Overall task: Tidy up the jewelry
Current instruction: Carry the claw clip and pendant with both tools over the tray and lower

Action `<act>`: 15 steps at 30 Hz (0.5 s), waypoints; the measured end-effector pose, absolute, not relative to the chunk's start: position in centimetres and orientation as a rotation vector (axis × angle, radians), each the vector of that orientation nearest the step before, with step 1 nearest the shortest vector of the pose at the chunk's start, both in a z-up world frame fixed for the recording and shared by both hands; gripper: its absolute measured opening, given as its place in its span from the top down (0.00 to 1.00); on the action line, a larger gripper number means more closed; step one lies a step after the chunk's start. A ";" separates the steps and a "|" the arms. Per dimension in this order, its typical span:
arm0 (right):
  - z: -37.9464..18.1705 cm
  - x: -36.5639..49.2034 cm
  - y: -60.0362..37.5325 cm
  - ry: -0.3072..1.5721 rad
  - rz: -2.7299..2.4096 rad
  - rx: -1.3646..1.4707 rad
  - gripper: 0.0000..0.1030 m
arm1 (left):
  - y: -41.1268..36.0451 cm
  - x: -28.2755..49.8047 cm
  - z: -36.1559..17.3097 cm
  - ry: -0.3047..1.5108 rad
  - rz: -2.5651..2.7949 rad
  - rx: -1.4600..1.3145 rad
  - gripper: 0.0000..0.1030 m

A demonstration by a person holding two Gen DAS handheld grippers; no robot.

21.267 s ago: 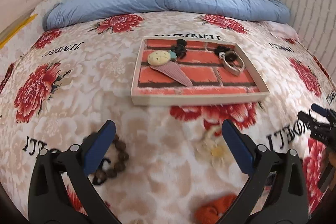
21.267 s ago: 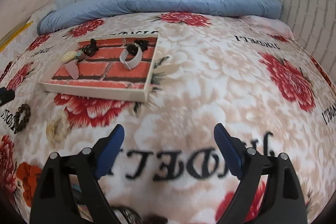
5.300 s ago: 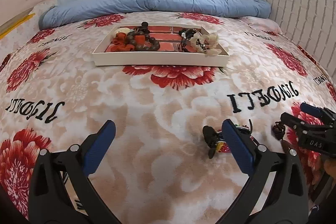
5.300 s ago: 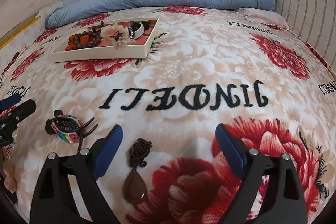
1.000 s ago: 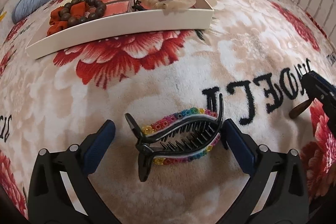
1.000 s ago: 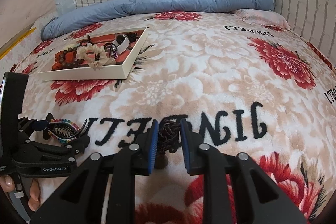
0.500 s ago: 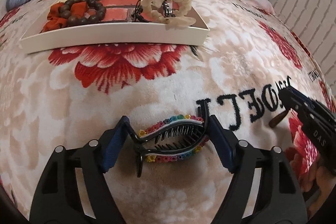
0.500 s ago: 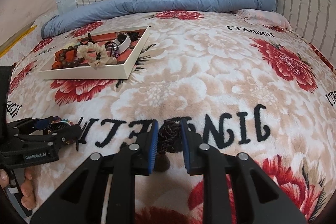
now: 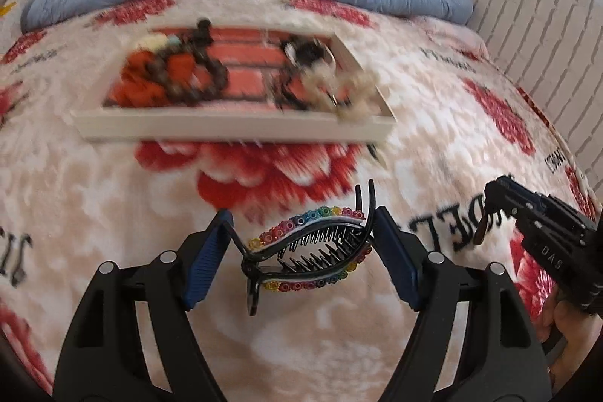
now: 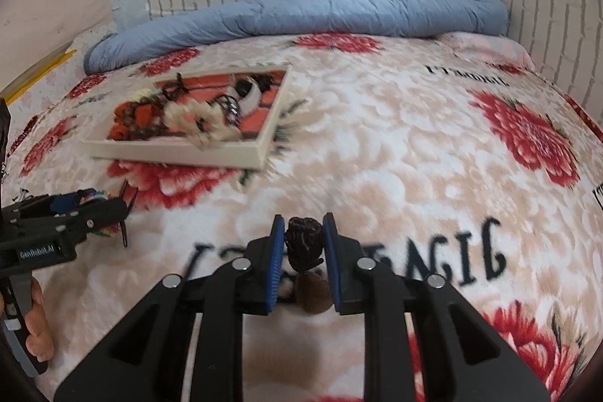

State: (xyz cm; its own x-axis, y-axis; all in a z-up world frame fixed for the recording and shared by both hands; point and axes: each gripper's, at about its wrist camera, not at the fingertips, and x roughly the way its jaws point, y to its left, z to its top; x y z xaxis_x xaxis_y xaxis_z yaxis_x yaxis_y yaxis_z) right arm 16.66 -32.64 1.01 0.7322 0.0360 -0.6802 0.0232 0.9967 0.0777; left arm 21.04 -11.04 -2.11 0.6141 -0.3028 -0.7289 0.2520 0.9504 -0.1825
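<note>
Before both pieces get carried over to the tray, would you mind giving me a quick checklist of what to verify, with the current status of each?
1. Left gripper clamped on the rainbow hair claw: ok, both pads touch its ends.
2. Right gripper shut on the necklace cord: ok.
3. Brown pendant clear of the blanket: cannot tell.
4. Path to the tray: ok, only bare blanket between.
5. Free space in the tray: cannot tell, its contents are blurred and crowded.
</note>
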 end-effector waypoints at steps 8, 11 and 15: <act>3.7 20.1 -28.4 0.664 0.084 0.091 0.80 | -6.3 24.7 0.9 0.749 -0.266 -0.045 0.28; 4.0 22.0 -26.6 0.648 0.114 0.091 0.80 | -4.4 27.0 0.9 0.740 -0.246 -0.042 0.28; 3.8 24.9 -24.4 0.642 0.144 0.082 0.80 | -2.4 30.3 0.3 0.740 -0.230 -0.053 0.28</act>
